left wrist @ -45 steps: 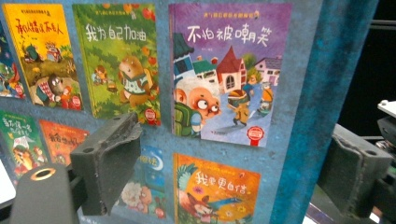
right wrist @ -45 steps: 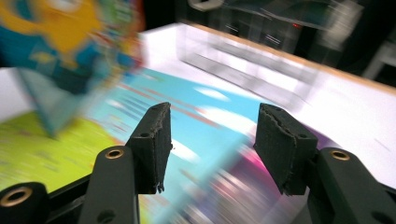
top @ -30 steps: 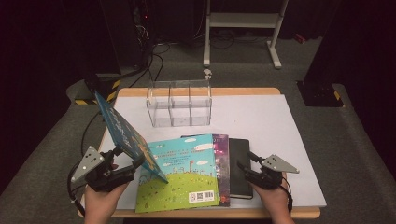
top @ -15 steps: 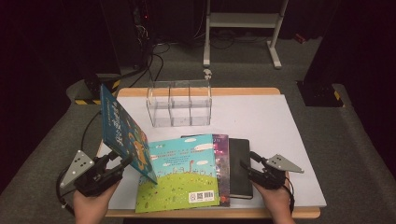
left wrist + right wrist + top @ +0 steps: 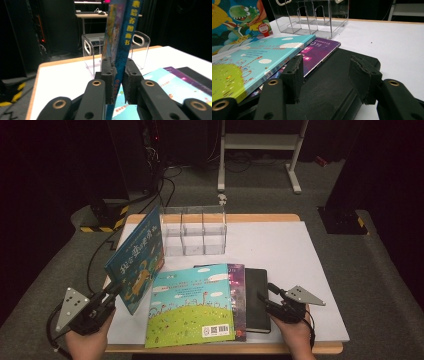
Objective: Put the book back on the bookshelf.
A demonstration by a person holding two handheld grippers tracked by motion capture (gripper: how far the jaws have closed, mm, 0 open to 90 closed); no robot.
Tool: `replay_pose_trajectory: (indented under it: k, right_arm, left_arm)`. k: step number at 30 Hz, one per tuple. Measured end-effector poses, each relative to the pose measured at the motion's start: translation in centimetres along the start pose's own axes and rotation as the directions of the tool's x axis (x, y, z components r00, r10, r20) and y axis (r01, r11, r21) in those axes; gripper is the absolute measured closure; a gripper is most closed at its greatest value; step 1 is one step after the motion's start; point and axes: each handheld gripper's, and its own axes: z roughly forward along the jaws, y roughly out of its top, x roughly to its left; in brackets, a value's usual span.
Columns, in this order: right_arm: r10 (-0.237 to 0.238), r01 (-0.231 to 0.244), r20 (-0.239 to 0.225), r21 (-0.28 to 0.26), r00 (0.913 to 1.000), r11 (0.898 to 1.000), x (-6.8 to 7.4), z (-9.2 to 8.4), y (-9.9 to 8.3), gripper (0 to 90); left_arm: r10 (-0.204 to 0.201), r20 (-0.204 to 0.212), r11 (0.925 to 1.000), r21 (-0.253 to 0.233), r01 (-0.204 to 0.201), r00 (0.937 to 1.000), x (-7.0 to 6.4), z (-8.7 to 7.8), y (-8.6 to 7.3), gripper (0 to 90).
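- your left gripper (image 5: 117,82) has just closed on the blue book (image 5: 137,262), held upright at the table's left edge.
- your right gripper (image 5: 325,77) rests half open over the black book (image 5: 329,82).
- clear rack (image 5: 192,231) stands behind; green book (image 5: 190,304) tops the stack.

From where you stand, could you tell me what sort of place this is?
Probably a lab recording setup: a white-topped table on grey carpet, dark curtains around, cables and black equipment behind, and a metal stand.
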Motion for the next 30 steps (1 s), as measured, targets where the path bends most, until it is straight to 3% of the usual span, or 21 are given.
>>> replay_pose_trajectory:
  k: [1,2,8,12,16,18,28,29,30]
  right_arm:
    - [0.000,0.000,0.000,0.000,1.0000,1.000,0.0,0.0,0.0,45.0]
    - [0.002,-0.002,-0.001,0.000,1.0000,1.000,-0.1,0.0,0.0,45.0]
    - [0.004,-0.004,0.000,0.003,1.0000,1.000,0.0,0.0,0.0,45.1]
    - [0.003,-0.003,-0.004,0.010,1.0000,1.000,0.1,0.2,-0.1,45.1]
    - [0.001,-0.001,-0.004,0.013,1.0000,1.000,0.1,0.2,-0.2,45.0]
    - [0.001,-0.001,-0.005,0.016,1.0000,1.000,0.2,0.3,-0.2,45.0]
    - [0.005,-0.005,-0.007,0.016,1.0000,1.000,0.0,0.2,-0.2,44.9]
    - [0.005,-0.005,-0.008,0.017,1.0000,1.000,0.0,0.2,-0.3,44.9]
    - [0.005,-0.005,-0.008,0.017,1.0000,1.000,0.0,0.2,-0.3,44.9]
  left_arm:
    - [0.000,0.000,1.0000,0.000,0.000,1.0000,0.0,0.0,0.0,82.7]
    - [-0.025,0.000,0.9997,-0.009,0.025,0.9997,0.4,-0.1,-0.2,82.7]
    - [-0.020,-0.007,0.9997,-0.014,0.020,0.9998,1.0,-0.4,-0.6,83.0]
    - [-0.027,0.015,0.9995,-0.015,0.027,0.9995,1.3,-0.3,-0.7,81.9]
    - [-0.033,0.022,0.9979,-0.055,0.034,0.9992,1.5,0.2,-0.1,73.5]
    - [-0.029,0.020,0.9979,-0.058,0.030,0.9994,1.6,0.8,0.4,70.4]
    - [0.004,-0.002,0.9982,-0.061,-0.004,1.0000,1.5,3.0,2.0,78.1]
    - [0.030,-0.021,0.9973,-0.067,-0.031,0.9993,1.3,3.1,2.0,78.6]
    - [0.030,-0.021,0.9973,-0.067,-0.031,0.9993,1.3,3.1,2.0,78.9]
